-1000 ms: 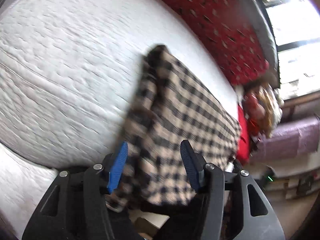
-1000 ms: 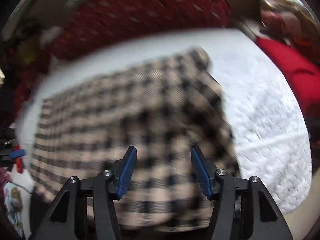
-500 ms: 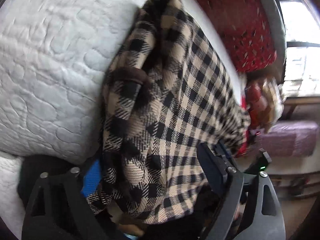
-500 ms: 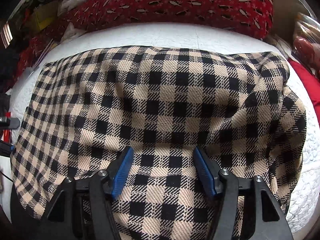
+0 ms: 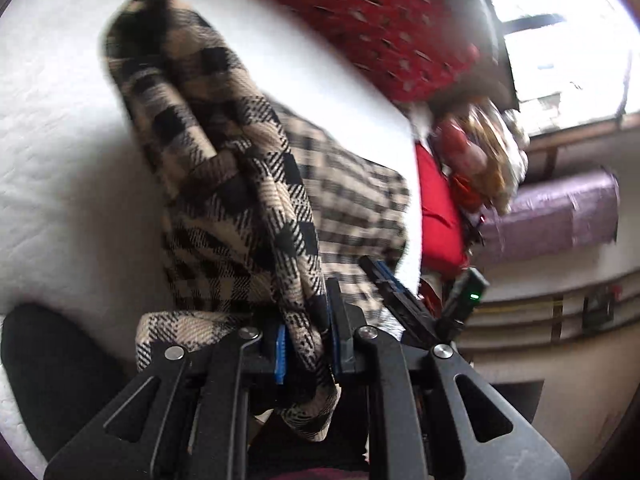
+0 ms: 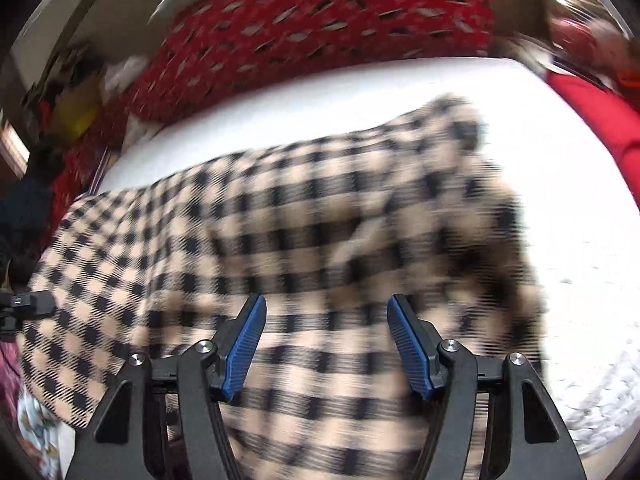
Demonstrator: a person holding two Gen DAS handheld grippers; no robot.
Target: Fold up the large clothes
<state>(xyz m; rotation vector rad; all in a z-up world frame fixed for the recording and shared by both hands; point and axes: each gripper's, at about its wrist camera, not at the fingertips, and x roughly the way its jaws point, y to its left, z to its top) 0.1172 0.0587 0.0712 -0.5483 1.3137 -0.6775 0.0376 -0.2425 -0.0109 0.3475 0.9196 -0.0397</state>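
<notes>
White quilted mattress under red patterned cushion, left gripper closing, clamped on bunched checked garment edge, right gripper jaws apart above cloth.

Garment spread on mattress; blanket behind it.

White quilted mattress carries everything. Beige/black checked garment lies spread across its middle w/ one edge bunched & raised off the surface. Red patterned blanket heaped along far side; plain red cushion at one end.
</notes>
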